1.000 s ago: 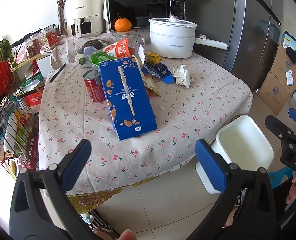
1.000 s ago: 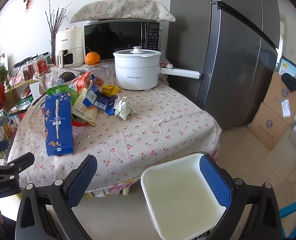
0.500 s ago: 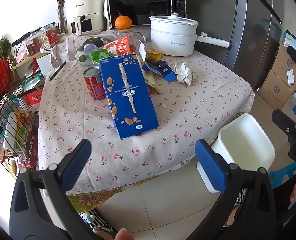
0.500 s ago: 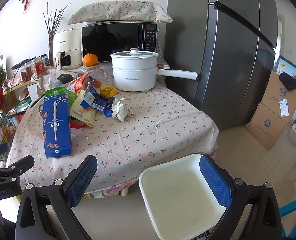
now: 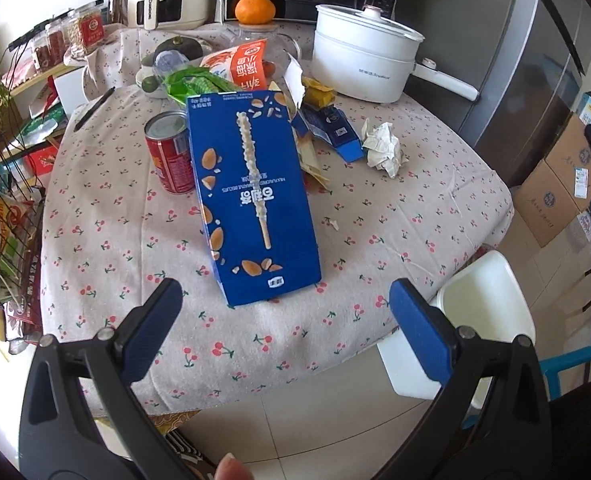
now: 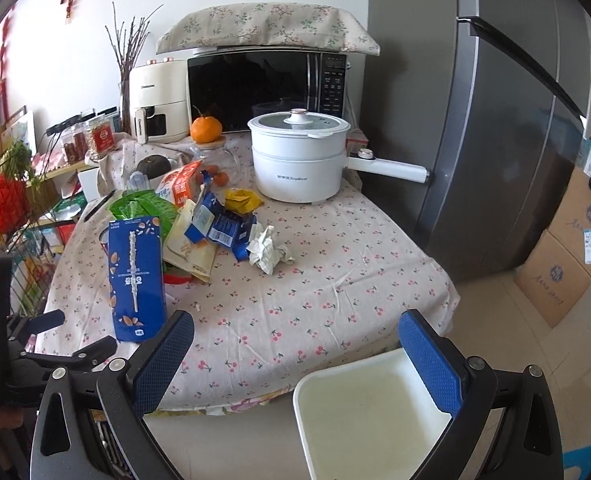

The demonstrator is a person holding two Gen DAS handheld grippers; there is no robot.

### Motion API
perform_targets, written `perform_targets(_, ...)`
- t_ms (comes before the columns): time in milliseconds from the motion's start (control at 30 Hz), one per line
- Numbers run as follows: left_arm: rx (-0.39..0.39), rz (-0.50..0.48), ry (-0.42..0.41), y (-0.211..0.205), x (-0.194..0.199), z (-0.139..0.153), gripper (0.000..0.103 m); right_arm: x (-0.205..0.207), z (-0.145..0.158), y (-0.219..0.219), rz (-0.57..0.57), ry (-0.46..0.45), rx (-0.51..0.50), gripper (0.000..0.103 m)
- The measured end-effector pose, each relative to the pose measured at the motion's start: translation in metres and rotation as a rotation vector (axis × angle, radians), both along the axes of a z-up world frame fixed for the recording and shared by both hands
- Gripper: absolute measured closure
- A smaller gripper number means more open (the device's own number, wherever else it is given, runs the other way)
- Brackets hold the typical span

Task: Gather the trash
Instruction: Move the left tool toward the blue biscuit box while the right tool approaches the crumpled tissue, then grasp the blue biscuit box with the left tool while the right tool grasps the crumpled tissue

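Observation:
A tall blue snack box (image 5: 251,196) (image 6: 135,276) lies propped on the cherry-print tablecloth (image 5: 395,216), leaning against a red can (image 5: 171,156). Behind it are a crumpled white paper (image 5: 383,148) (image 6: 267,248), torn blue wrappers (image 5: 331,130) (image 6: 219,224), a yellow wrapper (image 5: 317,92), a green bag (image 5: 195,84) and an orange-white bag (image 5: 243,66). My left gripper (image 5: 287,324) is open, just short of the box's near end. My right gripper (image 6: 295,356) is open above the table's edge and a white bin (image 6: 371,412) (image 5: 483,312) on the floor.
A white lidded pot (image 6: 299,160) with a long handle, a mandarin (image 6: 205,128), a microwave (image 6: 263,88) and an air fryer (image 6: 155,108) stand at the back. A grey fridge (image 6: 475,120) is on the right, cardboard boxes (image 6: 567,268) beside it, wire racks (image 5: 3,216) on the left.
Both grippers have moved forward toward the table; the blue box now looms larger between the left fingers. Nothing on the table has shifted, and both grippers stay open.

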State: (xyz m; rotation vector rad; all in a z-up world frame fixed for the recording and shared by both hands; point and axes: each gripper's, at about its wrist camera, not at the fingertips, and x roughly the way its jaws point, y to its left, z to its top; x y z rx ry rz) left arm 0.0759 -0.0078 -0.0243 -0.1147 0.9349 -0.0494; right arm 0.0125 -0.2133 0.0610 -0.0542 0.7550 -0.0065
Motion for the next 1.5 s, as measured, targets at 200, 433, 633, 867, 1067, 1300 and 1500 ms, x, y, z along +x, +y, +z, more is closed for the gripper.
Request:
perform_targets(200, 0.012, 0.090, 0.069, -0.007, 0.049, -0.025, 0.000, 0.040, -0.038, -0.001, 0.015, 0.057, -0.001, 0.000)
perform_targets(433, 0.087, 0.175, 0.076, -0.017, 0.082, -0.049, 0.000, 0.075, -0.061, -0.018, 0.008, 0.155, -0.062, 0.000)
perform_targets(633, 0.087, 0.217, 0.086, -0.013, 0.092, -0.045, 0.000, 0.095, -0.064, -0.030, -0.013, 0.183, -0.007, 0.000)
perform_targets(867, 0.094, 0.215, 0.111, -0.001, 0.101, -0.051, 0.000, 0.108, -0.066, -0.040, -0.075, 0.203, 0.077, 0.000)
perform_targets(1067, 0.091, 0.188, 0.131, -0.007, 0.100, -0.060, 0.000, 0.106, -0.066, -0.034, -0.066, 0.208, 0.068, 0.000)
perform_targets(1300, -0.012, 0.100, 0.129, 0.000, 0.093, -0.044, 0.011, 0.120, -0.075, -0.033, -0.079, 0.240, 0.067, 0.000)
perform_targets(1500, -0.036, 0.025, 0.048, 0.014, 0.077, -0.001, 0.012, 0.161, -0.104, -0.030, -0.042, 0.357, 0.193, 0.000)
